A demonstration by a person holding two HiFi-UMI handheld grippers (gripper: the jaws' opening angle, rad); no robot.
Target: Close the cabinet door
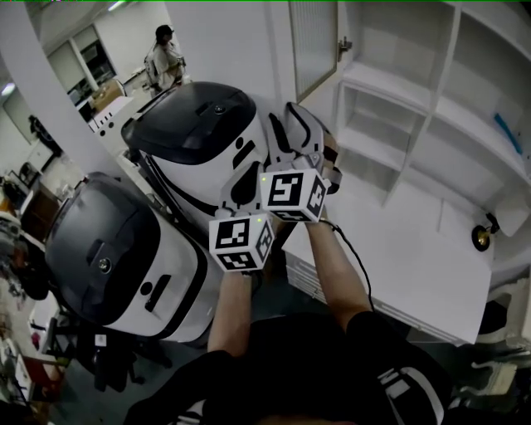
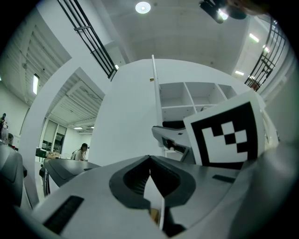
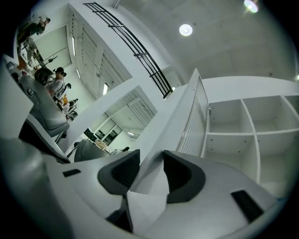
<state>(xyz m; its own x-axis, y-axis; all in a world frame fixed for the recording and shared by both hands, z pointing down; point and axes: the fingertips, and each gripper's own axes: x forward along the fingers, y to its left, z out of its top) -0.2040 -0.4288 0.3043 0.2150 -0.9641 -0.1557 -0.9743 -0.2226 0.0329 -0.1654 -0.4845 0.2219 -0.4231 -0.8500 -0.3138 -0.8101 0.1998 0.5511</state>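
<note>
- While both grippers are held up before the white cabinet, its one cabinet door stands open. It is swung out at the cabinet's left side, with its ribbed face turned toward the shelves.
- Grippers: two, each carrying one marker cube.
- Left gripper: jaws pressed together at the tips, with the door's thin edge straight ahead of them.
- Right gripper: jaws spread. The door's free edge lines up with the gap and the pads do not press on it. Whether it touches them cannot be determined.
- Compartments: several open ones in more than one column. A full count is not possible. One blue item lies in a right-hand compartment.
- Large white housings with dark domed tops: two, left of the grippers.
- Bench: white, below the shelves. One small brass-coloured round item sits at its right end.
- Room: bright hall with white walls, a round ceiling lamp and black overhead rails. One person stands far back.
</note>
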